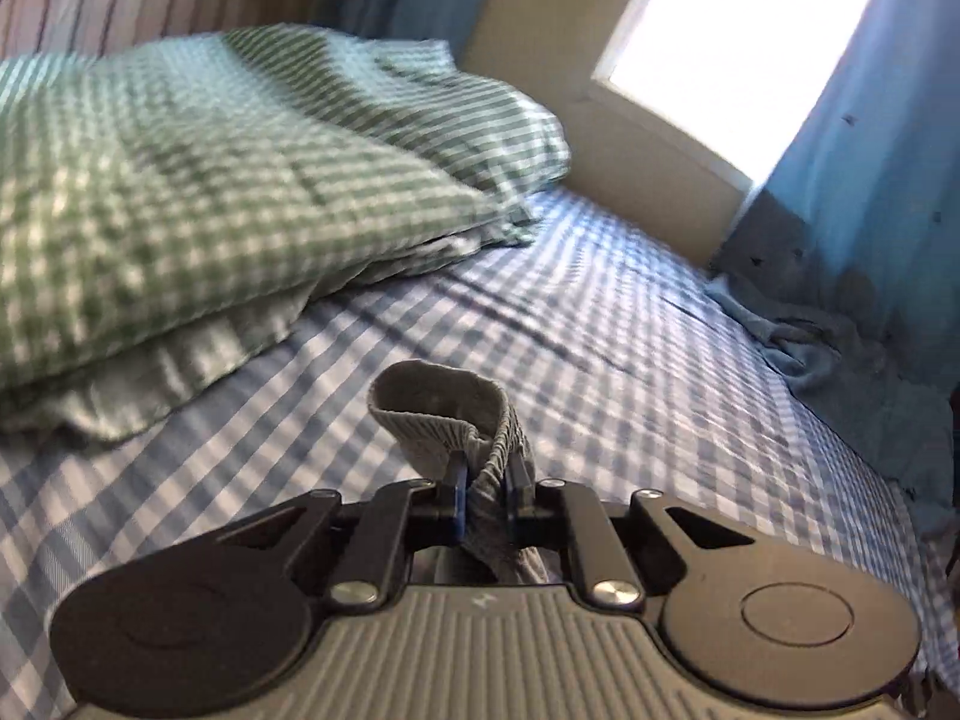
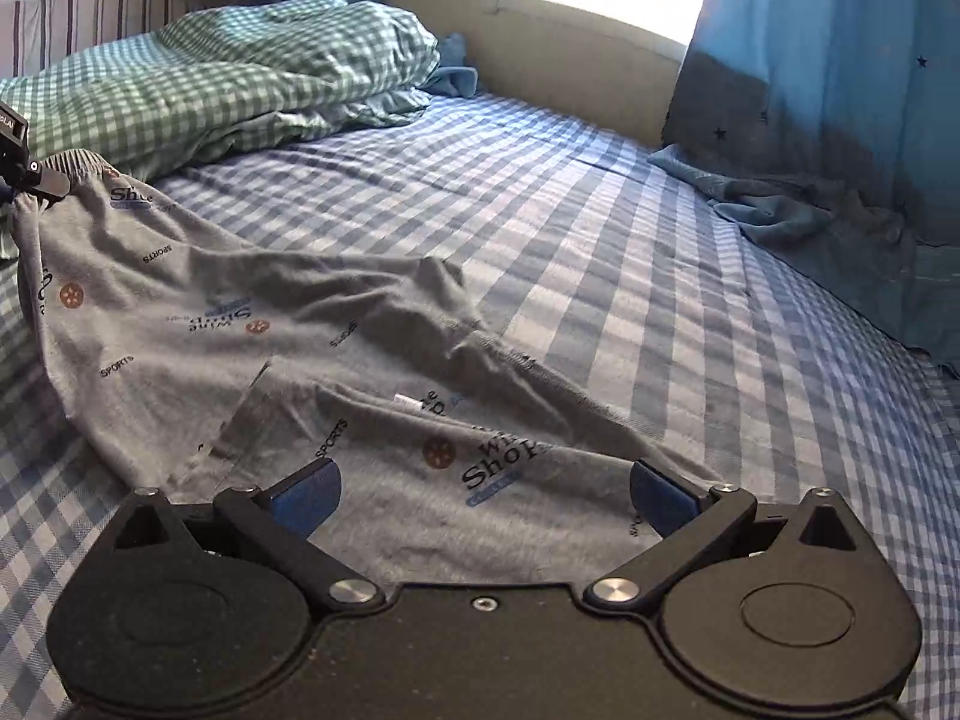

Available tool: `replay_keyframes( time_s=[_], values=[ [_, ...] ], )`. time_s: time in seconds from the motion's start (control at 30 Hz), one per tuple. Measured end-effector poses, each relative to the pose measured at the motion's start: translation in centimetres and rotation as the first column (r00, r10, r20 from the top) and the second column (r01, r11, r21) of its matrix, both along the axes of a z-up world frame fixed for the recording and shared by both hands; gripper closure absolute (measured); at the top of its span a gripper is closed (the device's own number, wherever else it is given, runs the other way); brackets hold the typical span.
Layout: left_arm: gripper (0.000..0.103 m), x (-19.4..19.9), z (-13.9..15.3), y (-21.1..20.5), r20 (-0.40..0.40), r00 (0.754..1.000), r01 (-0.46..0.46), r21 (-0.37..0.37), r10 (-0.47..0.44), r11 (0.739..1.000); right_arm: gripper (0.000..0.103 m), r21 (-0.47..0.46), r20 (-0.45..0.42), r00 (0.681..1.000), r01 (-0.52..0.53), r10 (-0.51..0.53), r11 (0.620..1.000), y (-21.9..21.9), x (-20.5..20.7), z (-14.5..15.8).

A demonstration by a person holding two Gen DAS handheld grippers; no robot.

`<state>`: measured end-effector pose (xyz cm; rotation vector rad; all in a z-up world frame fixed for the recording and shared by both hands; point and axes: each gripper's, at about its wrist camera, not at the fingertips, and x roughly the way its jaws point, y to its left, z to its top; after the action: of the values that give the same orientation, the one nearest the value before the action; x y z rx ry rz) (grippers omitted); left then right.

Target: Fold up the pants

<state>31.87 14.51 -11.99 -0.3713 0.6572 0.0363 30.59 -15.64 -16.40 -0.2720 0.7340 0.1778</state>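
Left wrist view, tool: left tool (image 1: pixel 486 480) has its jaws pinched tight on a bunched fold of the grey knit cotton pants with printed lettering (image 1: pixel 447 414), at the gathered elastic waistband.
Left wrist view, pants: only the waistband loop shows, lifted above the blue-and-white checked bed sheet (image 1: pixel 630 324), with the green-and-white checked pillow (image 1: pixel 210 180) beyond.
Right wrist view, tool: right tool (image 2: pixel 486 498) stands wide open and empty, hovering just over the near part of the pants (image 2: pixel 240 324).
Right wrist view, pants: spread rumpled across the sheet (image 2: pixel 600 240), waistband corner raised at far left by the other tool (image 2: pixel 24 174), legs twisted and partly overlapping.
Look: heather grey, small "SPORTS" and "Shop" prints, orange dots.
Handling: likely light, limp, stretchy, not fragile; it drapes and wrinkles.
Grip point: probably the waistband's other corner or a leg hem, where the thicker edges give purchase.
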Motion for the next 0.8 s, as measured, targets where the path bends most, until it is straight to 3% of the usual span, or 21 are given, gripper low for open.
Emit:
replay_keyframes(
  time_s=[0.07, 0.17, 0.27, 0.33, 0.43, 0.47, 0.5, 0.57, 0.63, 0.73, 0.8],
  values=[
    [0.091, -0.3, 2.2, -3.0, 0.050, 0.993, 0.100, 0.082, -0.104, 0.992, 0.001, 0.018, 0.015, 0.999, 0.029, -0.029, 0.999, -1.6, -0.6, 1.0],
    [0.091, -1.0, 5.3, -9.1, 0.103, 0.947, 0.279, 0.200, -0.304, 0.939, 0.001, 0.053, 0.033, 0.996, 0.084, -0.086, 0.995, -4.5, -1.5, 2.4],
    [0.091, -2.2, 6.9, -15.6, 0.114, 0.859, 0.449, 0.302, -0.500, 0.841, 0.001, 0.072, 0.047, 0.985, 0.163, -0.166, 0.984, -8.3, -2.2, 3.5],
    [0.091, -3.0, 7.0, -20.1, 0.098, 0.782, 0.555, 0.340, -0.615, 0.759, 0.001, 0.070, 0.051, 0.975, 0.214, -0.218, 0.974, -11.1, -2.6, 3.8],
    [0.091, -4.1, 5.2, -26.2, 0.051, 0.680, 0.671, 0.359, -0.732, 0.648, 0.001, 0.059, 0.045, 0.957, 0.285, -0.288, 0.957, -15.3, -3.2, 3.9],
    [0.090, -4.3, 4.4, -27.9, 0.032, 0.658, 0.694, 0.361, -0.752, 0.623, 0.001, 0.055, 0.043, 0.950, 0.307, -0.309, 0.950, -16.9, -3.4, 3.8],
    [0.088, -4.5, 3.0, -30.0, 0.007, 0.643, 0.714, 0.357, -0.766, 0.602, 0.001, 0.051, 0.041, 0.944, 0.325, -0.327, 0.944, -18.3, -3.6, 3.7],
    [0.080, -4.1, 0.2, -33.0, -0.049, 0.632, 0.743, 0.322, -0.774, 0.586, 0.001, 0.037, 0.030, 0.933, 0.357, -0.358, 0.933, -20.8, -3.8, 3.1],
    [0.056, -3.9, -3.3, -35.7, -0.120, 0.620, 0.769, 0.286, -0.775, 0.571, 0.001, 0.025, 0.005, 0.925, 0.381, -0.381, 0.924, -23.0, -3.9, 2.2],
    [0.051, -4.1, -6.5, -37.7, -0.238, 0.603, 0.792, 0.289, -0.761, 0.537, 0.001, 0.044, -0.054, 0.928, 0.372, -0.370, 0.927, -25.6, -3.5, 0.6],
    [0.035, -4.8, -7.8, -37.6, -0.282, 0.600, 0.796, 0.302, -0.749, 0.524, 0.001, 0.094, -0.091, 0.937, 0.345, -0.337, 0.934, -26.5, -3.0, -0.1]
  ],
)
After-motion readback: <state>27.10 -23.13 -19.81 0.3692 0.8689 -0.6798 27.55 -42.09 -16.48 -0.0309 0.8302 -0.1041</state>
